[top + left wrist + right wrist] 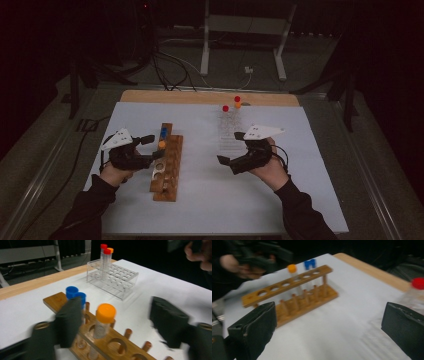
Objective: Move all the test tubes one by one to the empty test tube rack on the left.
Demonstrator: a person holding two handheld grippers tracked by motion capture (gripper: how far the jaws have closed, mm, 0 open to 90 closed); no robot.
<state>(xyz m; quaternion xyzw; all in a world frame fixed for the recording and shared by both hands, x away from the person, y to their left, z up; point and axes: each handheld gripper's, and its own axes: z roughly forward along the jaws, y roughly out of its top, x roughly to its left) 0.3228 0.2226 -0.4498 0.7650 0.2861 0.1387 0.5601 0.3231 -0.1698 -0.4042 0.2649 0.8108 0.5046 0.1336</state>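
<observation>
On the desk [210, 210], covered with a white sheet, a wooden test-tube rack [167, 165] stands left of centre and a clear plastic rack [229, 132] stands toward the far side, right of centre.

At the left, the person's left hand [114, 175] holds the left gripper [152, 147] just beside the wooden rack. Its two black jaws stand apart and grip nothing. In the left gripper view they sit either side of an orange-capped tube [103, 322], which stands upright in a hole of the wooden rack; the left jaw is close against the rack and the right jaw is well clear of the tube. The jaws look blurred in that view. Behind the orange-capped tube, two blue-capped tubes [75, 293] stand at the far end of the same rack.

At the right, the person's right hand [272, 172] holds the right gripper [230, 147] above bare desk, just in front of the clear plastic rack. Its jaws are spread wide with nothing between them.

Inside the clear plastic rack, at its far end, stand two red-capped tubes [225, 108] and one more tube with an orange cap [238, 105].

Both forearms wear dark sleeves [90, 210]. Beyond the desk, cables [170, 70] lie on the floor.
</observation>
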